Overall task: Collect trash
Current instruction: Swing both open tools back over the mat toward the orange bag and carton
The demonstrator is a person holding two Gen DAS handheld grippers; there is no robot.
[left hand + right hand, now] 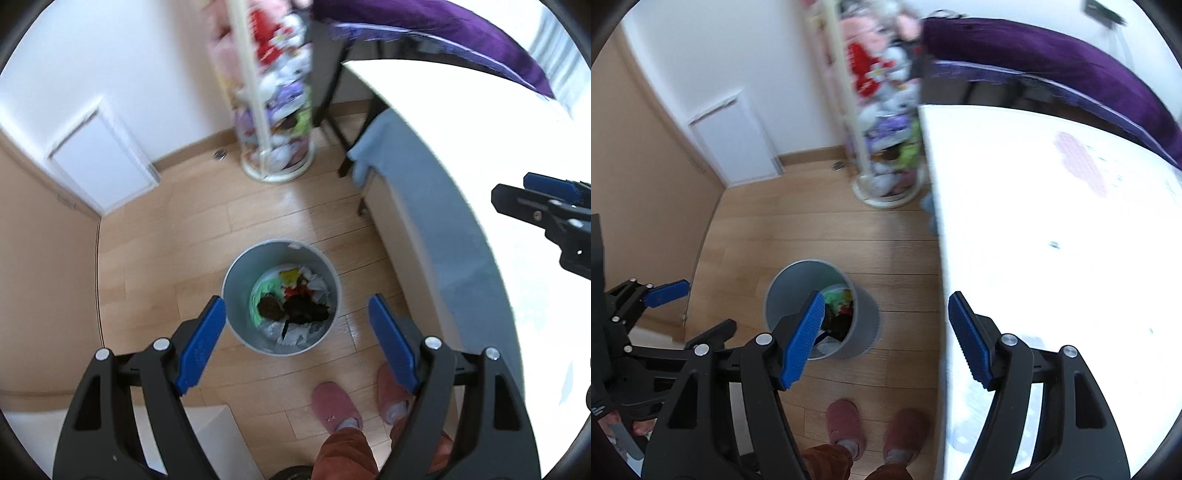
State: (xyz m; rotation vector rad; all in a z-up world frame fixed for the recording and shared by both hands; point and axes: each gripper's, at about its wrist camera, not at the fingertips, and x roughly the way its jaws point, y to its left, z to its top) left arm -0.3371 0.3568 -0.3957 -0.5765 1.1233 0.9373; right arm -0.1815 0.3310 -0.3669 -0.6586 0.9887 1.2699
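The left tongs [297, 326] are seen spread wide with nothing between them, above a grey bin [240, 280] of mixed trash [291, 302] on the wooden floor [166, 258]. Pink slippers [334, 406] are seen near; the white worktop [461, 129] lies right.

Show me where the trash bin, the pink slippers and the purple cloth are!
trash bin [240, 332]: left wrist view, on its grey outer wall.
pink slippers [334, 404]: left wrist view, on the top of one slipper.
purple cloth [1052, 62]: right wrist view, on the middle of its draped surface.
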